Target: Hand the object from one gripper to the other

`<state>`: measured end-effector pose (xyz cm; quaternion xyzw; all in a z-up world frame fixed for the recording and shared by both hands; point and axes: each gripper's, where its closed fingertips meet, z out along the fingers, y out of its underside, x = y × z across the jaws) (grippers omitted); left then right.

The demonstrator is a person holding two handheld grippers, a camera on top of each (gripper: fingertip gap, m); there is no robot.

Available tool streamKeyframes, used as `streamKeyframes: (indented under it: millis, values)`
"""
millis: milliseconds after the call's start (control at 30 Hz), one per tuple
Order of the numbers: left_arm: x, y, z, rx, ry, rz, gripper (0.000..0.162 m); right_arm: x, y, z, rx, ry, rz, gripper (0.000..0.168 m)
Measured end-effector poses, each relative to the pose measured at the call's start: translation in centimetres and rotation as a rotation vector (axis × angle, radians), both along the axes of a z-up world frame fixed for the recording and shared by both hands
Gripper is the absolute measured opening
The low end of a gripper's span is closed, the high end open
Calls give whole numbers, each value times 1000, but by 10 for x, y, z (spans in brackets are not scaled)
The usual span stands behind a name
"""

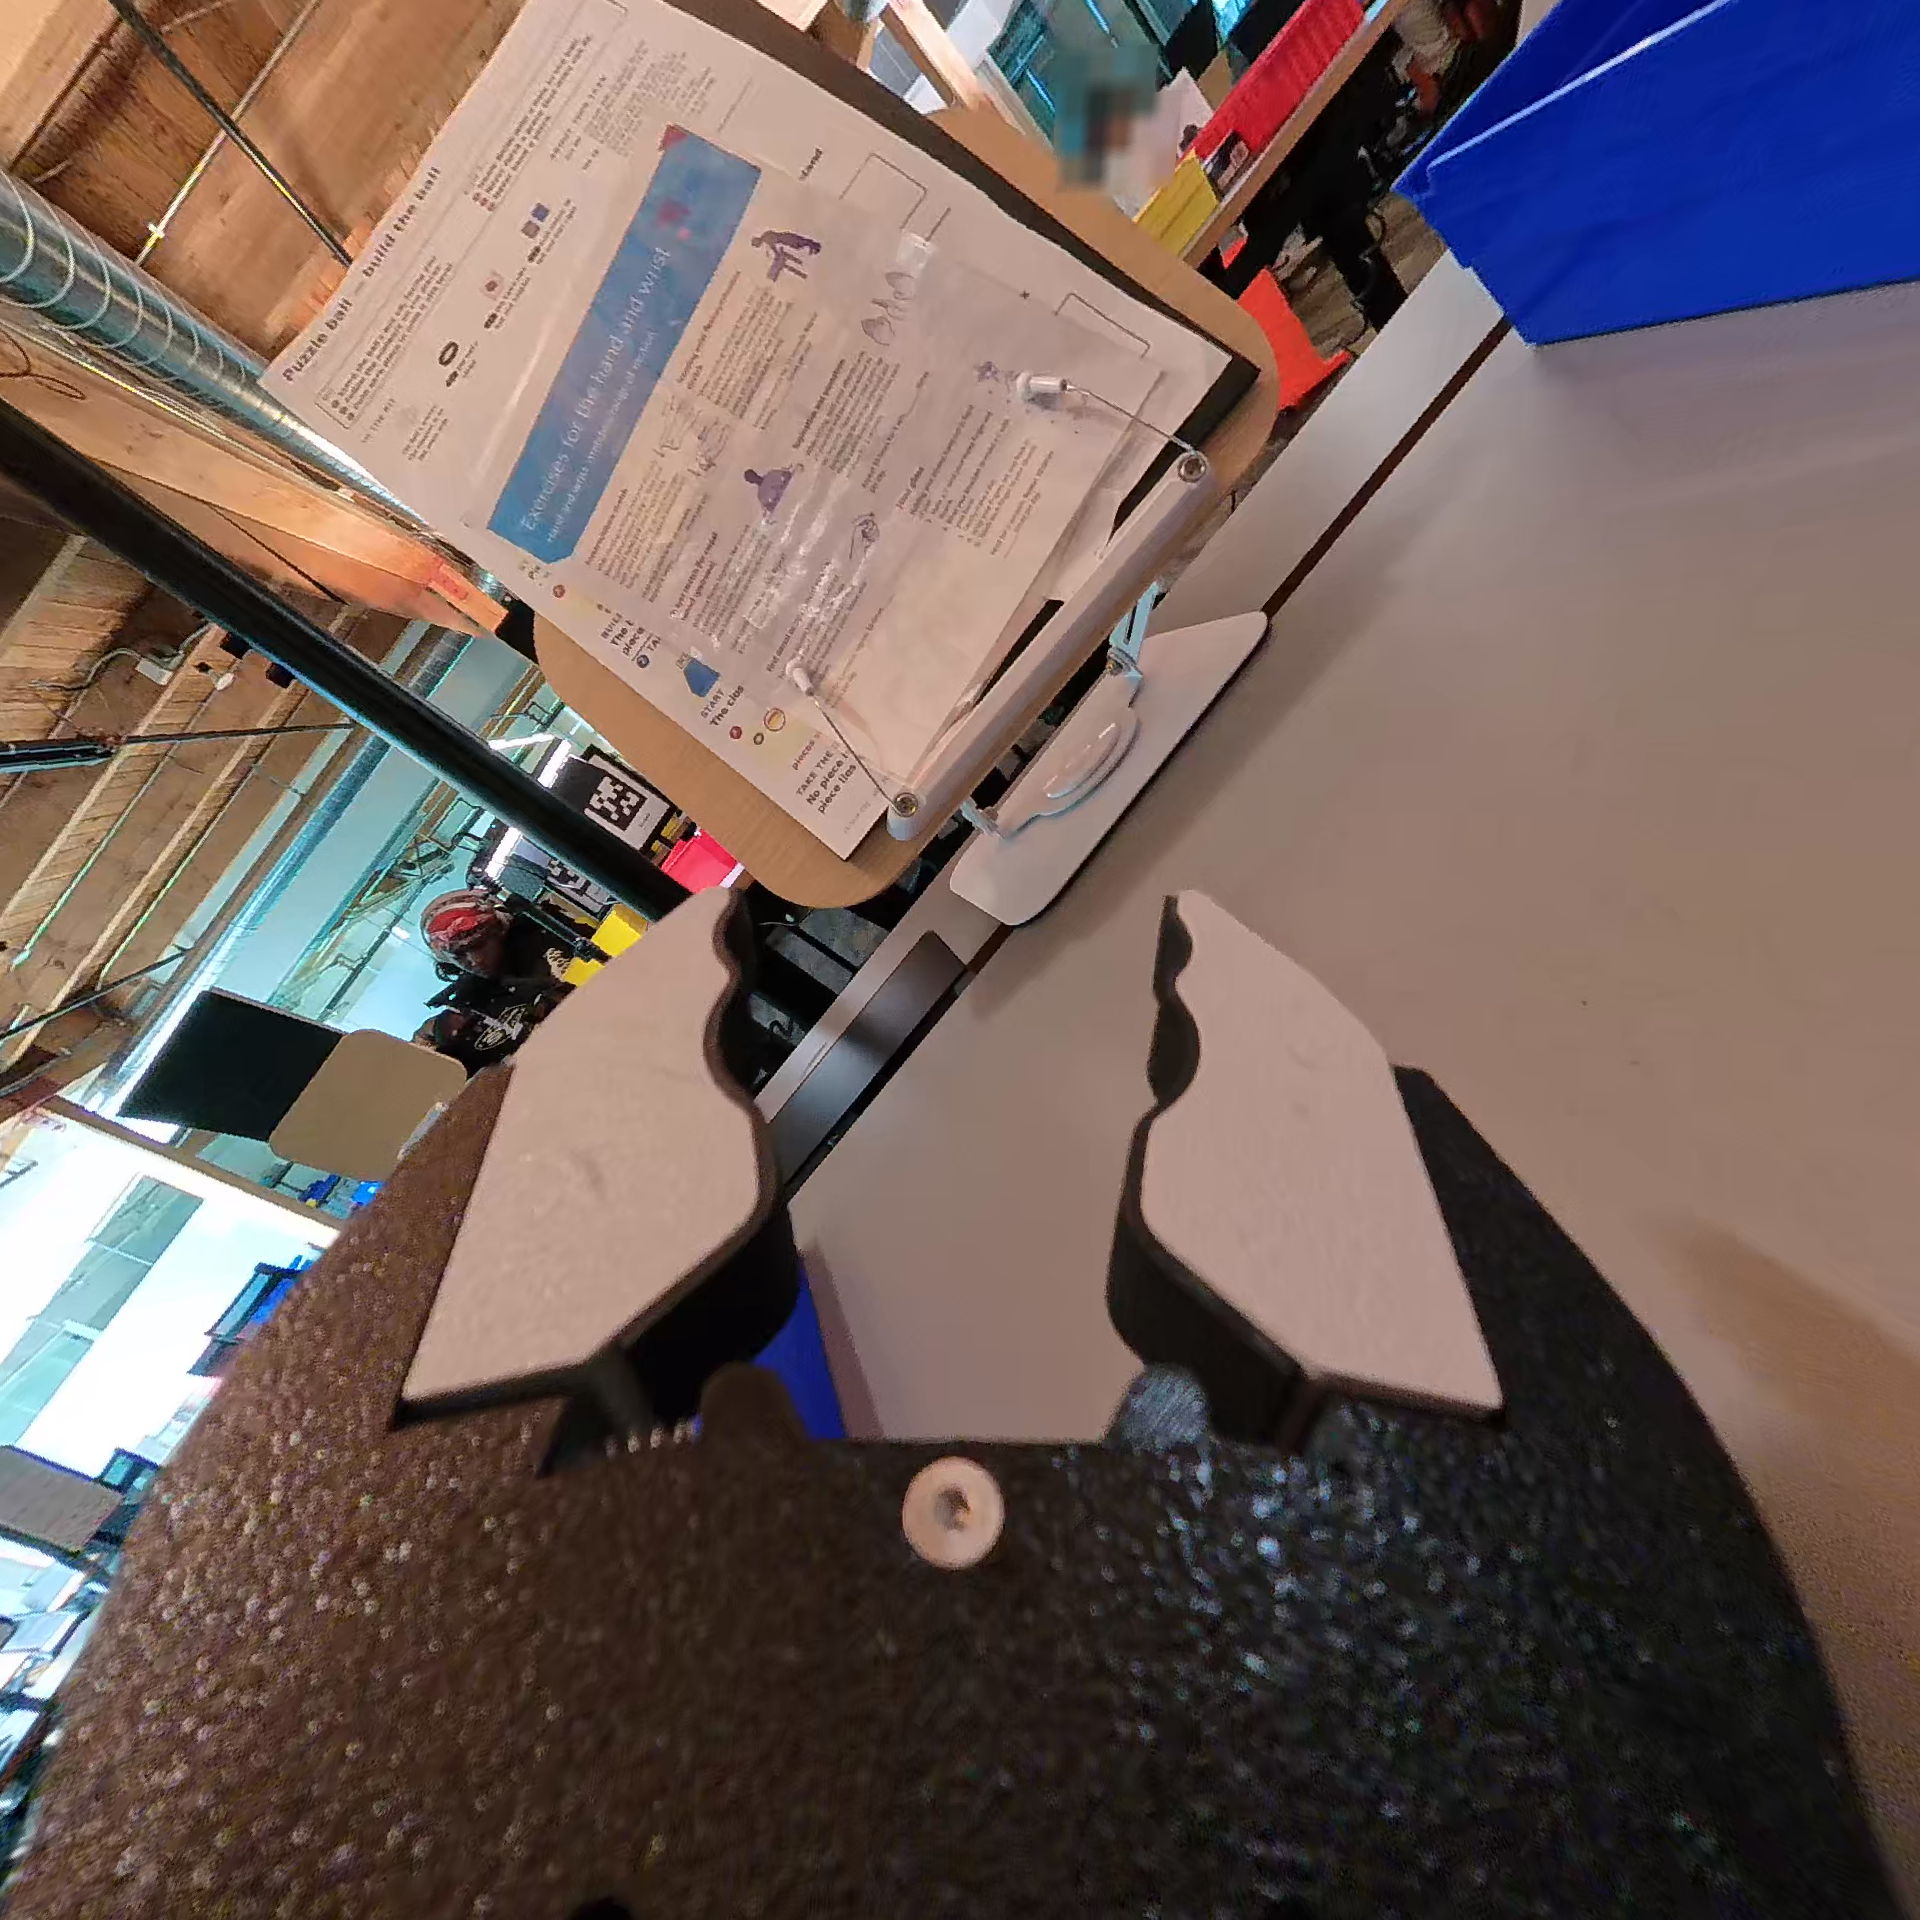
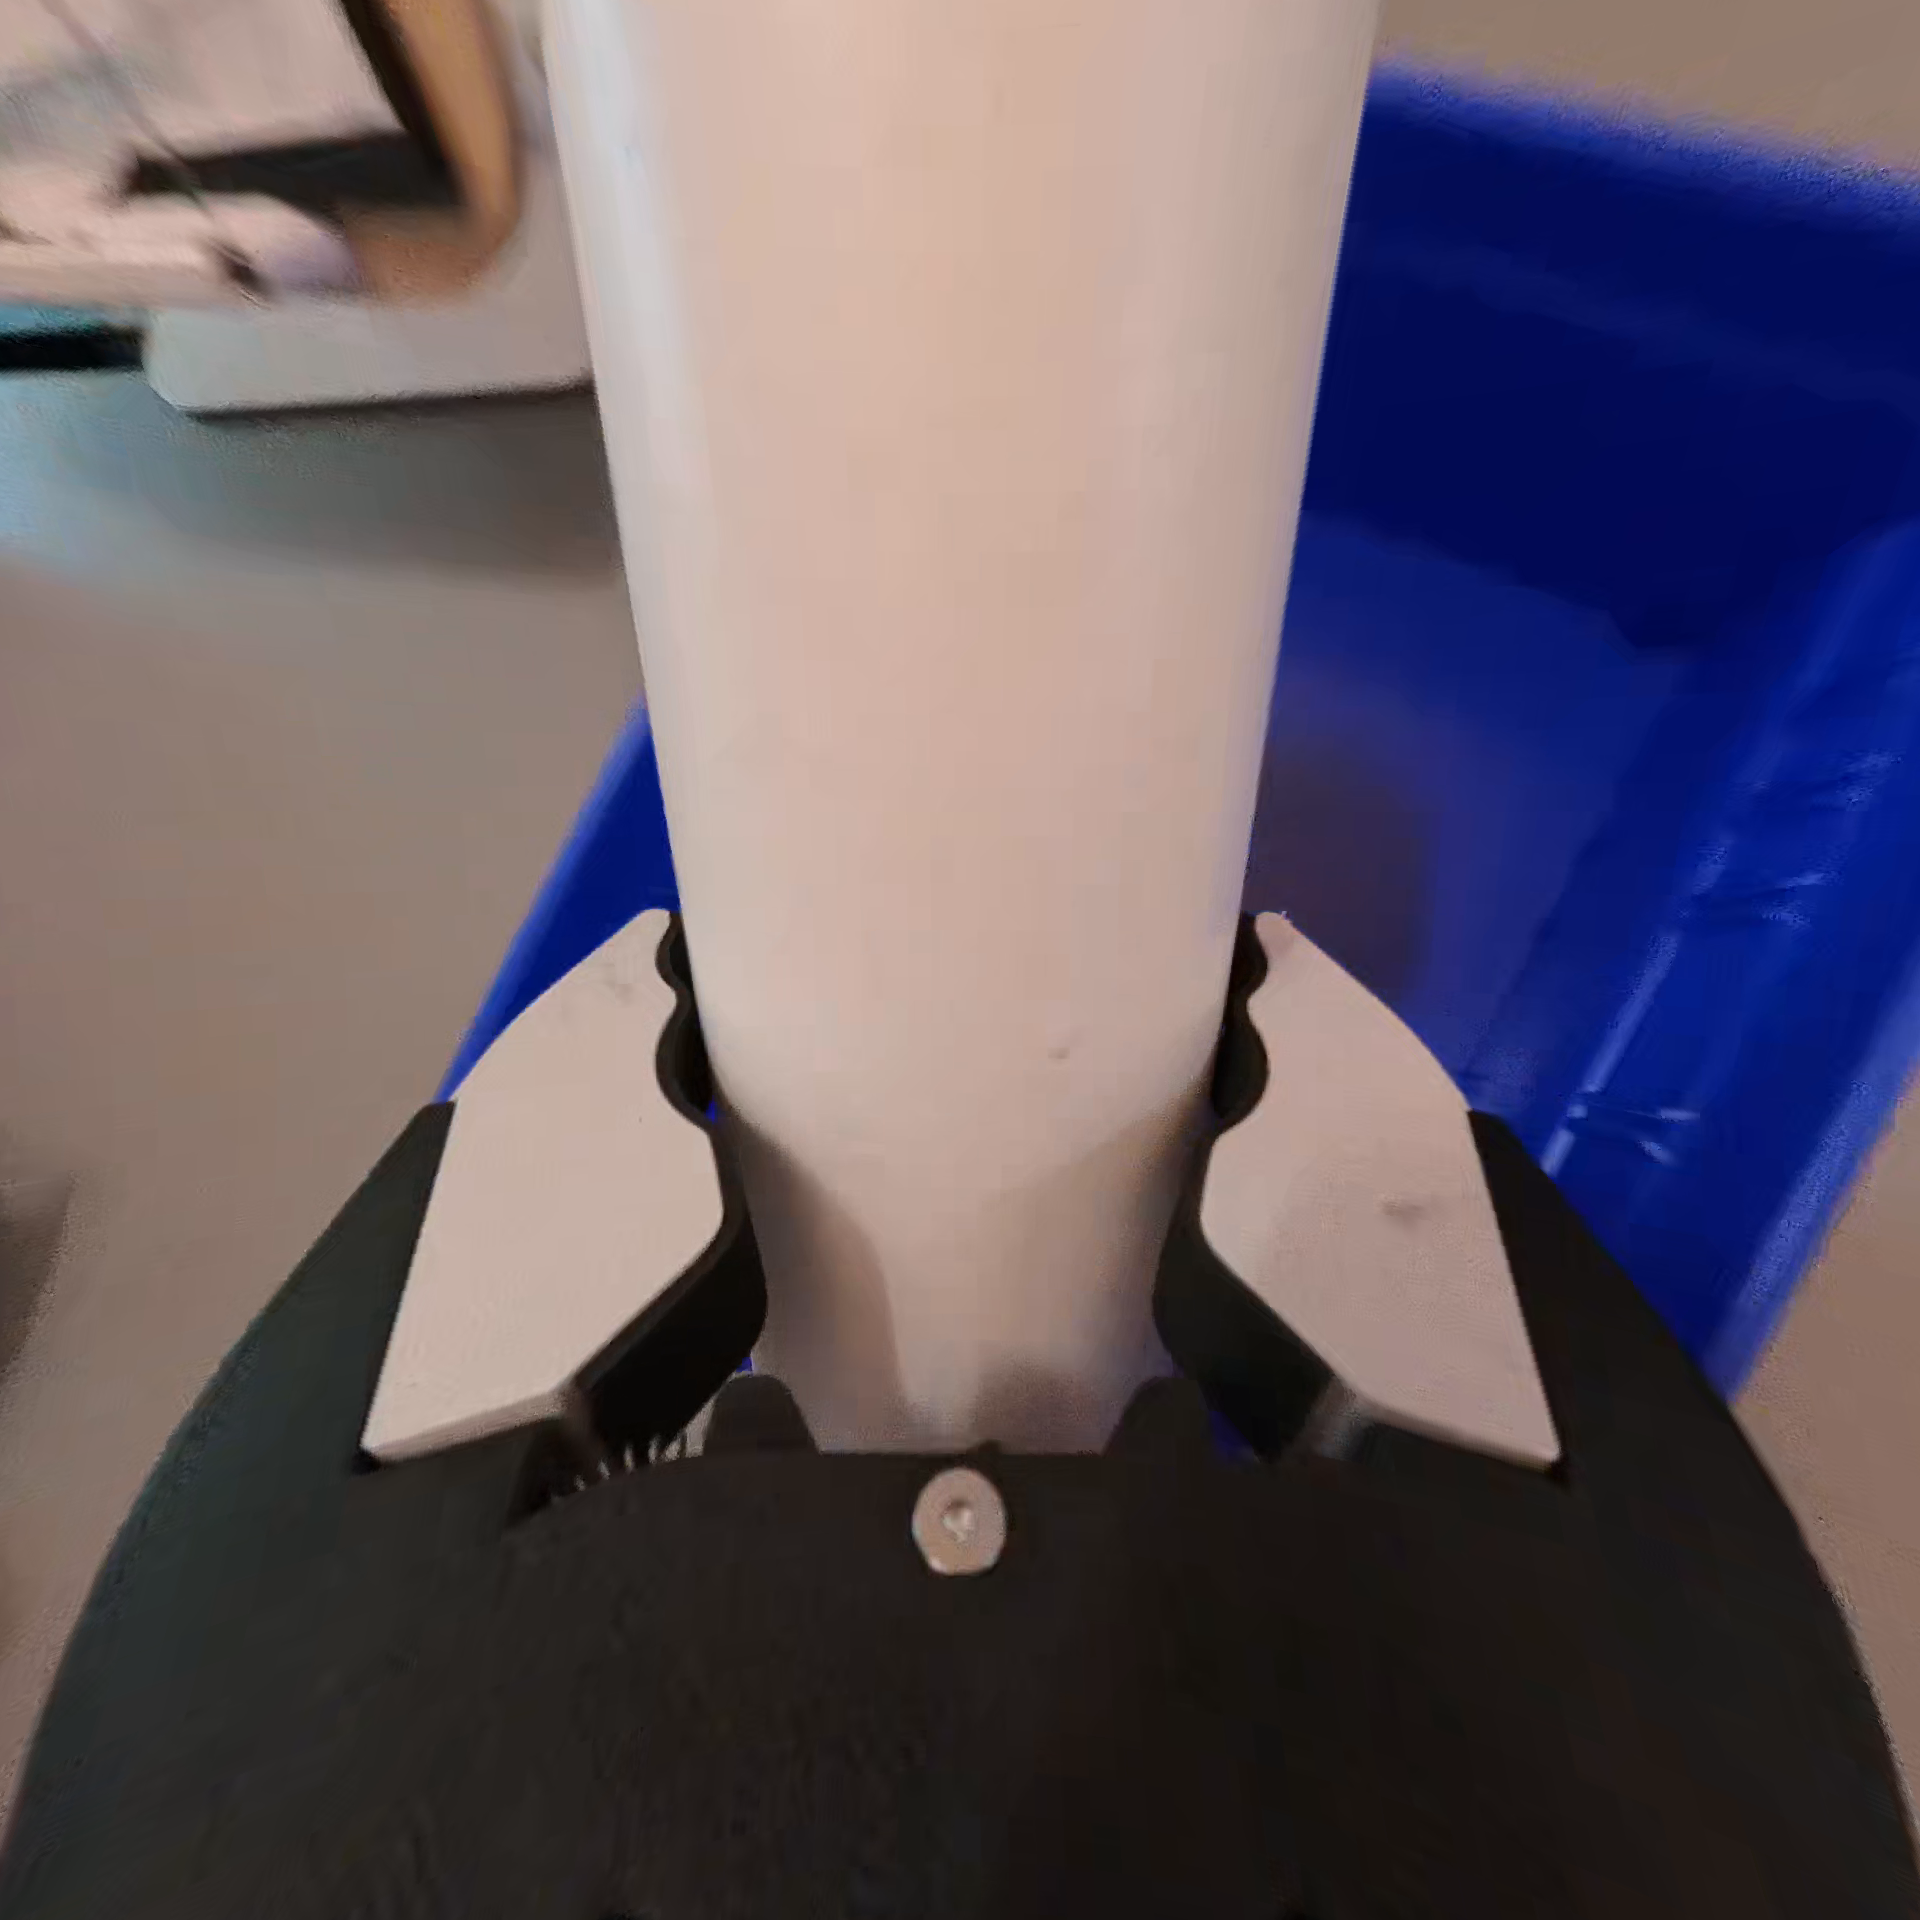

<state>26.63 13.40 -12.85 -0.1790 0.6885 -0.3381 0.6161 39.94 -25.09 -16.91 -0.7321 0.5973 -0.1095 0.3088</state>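
In the right wrist view my right gripper [image 2: 961, 997] is shut on a white tube [image 2: 956, 520], a long smooth cylinder that runs from between the fingers up past the top edge. Both fingers press its sides, and its far end is out of frame. It hangs over a blue bin [image 2: 1558, 623]. In the left wrist view my left gripper [image 1: 951, 935] is open and empty, tilted, above the grey table [image 1: 1507, 831]. The tube does not show in that view.
A document stand [image 1: 1049, 769] with printed sheets [image 1: 748, 416] stands at the table's far edge. A blue bin [image 1: 1683, 177] sits at the back right. The stand's white base [image 2: 364, 353] shows blurred at upper left in the right wrist view. Shelves and other workstations lie beyond. Left tips and right tips are each some 35 cm from the stand's white base [image 2: 364, 353].
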Motion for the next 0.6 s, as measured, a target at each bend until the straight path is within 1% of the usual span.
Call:
streamKeyframes:
  millis: [100, 167, 233, 467, 567, 600]
  values:
    - [0, 0, -2, 6, 7, 1, 71, -2, -1, -47, 72, 207, -38, 97]
    - [0, 0, -3, -5, 14, -2, 70, -4, 5, -65, 129, 272, -51, 97]
    - [0, 1, -2, -23, 21, -6, 69, -8, 5, -81, 100, 324, -69, 97]
    - [-2, 9, 9, -143, 41, -20, 67, -13, 5, -89, -73, 382, -53, 97]
    - [-1, 24, 15, -217, 69, -1, 65, -10, 0, -85, -139, 331, -35, 88]
    - [0, 33, 18, -237, 82, 12, 65, -12, 1, -83, -144, 324, -22, 89]
